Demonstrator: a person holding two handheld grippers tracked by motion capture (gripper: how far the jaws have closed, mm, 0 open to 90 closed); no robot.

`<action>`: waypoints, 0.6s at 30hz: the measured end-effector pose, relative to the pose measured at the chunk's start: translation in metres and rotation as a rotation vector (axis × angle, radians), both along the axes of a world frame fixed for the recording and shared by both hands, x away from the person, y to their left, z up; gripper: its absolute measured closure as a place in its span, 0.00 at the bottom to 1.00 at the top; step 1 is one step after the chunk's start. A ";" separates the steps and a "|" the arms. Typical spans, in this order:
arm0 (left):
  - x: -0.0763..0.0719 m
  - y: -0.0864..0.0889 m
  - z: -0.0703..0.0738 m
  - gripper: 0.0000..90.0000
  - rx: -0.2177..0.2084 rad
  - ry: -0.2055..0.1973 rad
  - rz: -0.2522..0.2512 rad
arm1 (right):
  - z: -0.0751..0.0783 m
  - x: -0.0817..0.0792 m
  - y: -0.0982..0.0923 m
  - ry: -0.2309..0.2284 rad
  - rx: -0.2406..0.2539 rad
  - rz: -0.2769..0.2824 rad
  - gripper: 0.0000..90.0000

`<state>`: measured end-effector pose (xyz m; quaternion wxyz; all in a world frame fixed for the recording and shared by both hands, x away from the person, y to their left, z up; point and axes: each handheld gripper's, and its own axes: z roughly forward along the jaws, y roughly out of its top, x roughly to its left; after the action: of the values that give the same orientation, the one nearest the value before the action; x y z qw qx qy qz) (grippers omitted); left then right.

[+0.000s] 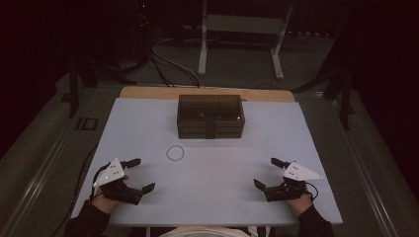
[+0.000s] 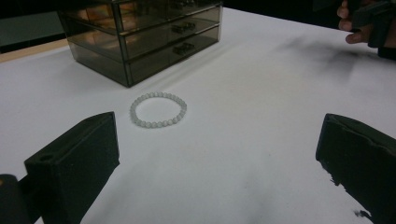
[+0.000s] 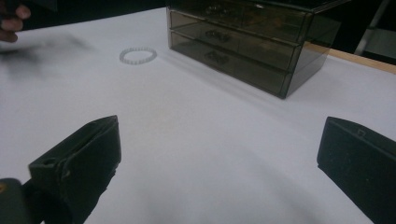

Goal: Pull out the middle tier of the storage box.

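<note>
Clearly we see the drawer box (image 1: 211, 116) at the table's (image 1: 306, 148) far middle, bead bracelet (image 1: 175, 153) lying flat before it, closer to our left gripper (image 1: 137, 174) than the right gripper (image 1: 267, 173); both spread wide, empty.

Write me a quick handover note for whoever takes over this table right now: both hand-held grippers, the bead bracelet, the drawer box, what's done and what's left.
Left hand-held gripper: open, holding nothing, low over the near left of the white table.
Right hand-held gripper: open, holding nothing, near right.
Pale round bead bracelet: lying flat on the table, untouched, in front of the box and closer to the left hand-held gripper.
Smoky translucent plastic three-drawer box: at the far centre, all drawers shut.
Done: nothing visible so far.
Left: probably pick up the bracelet, open a drawer and put it in.
</note>
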<state>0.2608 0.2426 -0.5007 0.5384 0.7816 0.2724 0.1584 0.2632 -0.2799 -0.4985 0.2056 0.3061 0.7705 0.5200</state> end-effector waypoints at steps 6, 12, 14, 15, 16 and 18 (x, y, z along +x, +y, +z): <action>-0.001 -0.001 0.001 0.01 0.009 -0.004 -0.010 | -0.001 0.000 0.000 0.006 0.001 0.002 0.00; 0.000 -0.001 0.001 0.01 -0.001 -0.005 -0.004 | 0.000 -0.001 0.001 0.016 -0.002 0.008 0.00; -0.001 0.000 0.001 0.01 0.002 -0.004 -0.006 | 0.000 -0.002 0.001 0.023 -0.009 0.009 0.00; -0.001 0.000 0.001 0.01 0.001 0.000 -0.007 | 0.001 -0.002 0.002 0.020 -0.006 0.009 0.00; -0.001 0.000 0.002 0.01 -0.007 0.004 -0.006 | 0.001 -0.003 0.003 0.015 -0.011 0.006 0.00; -0.002 0.000 0.003 0.01 -0.020 -0.002 -0.010 | 0.002 -0.005 0.006 0.018 -0.021 0.012 0.00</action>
<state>0.2592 0.2431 -0.4977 0.5472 0.7773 0.2697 0.1538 0.2583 -0.2744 -0.4969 0.1987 0.3042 0.7796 0.5102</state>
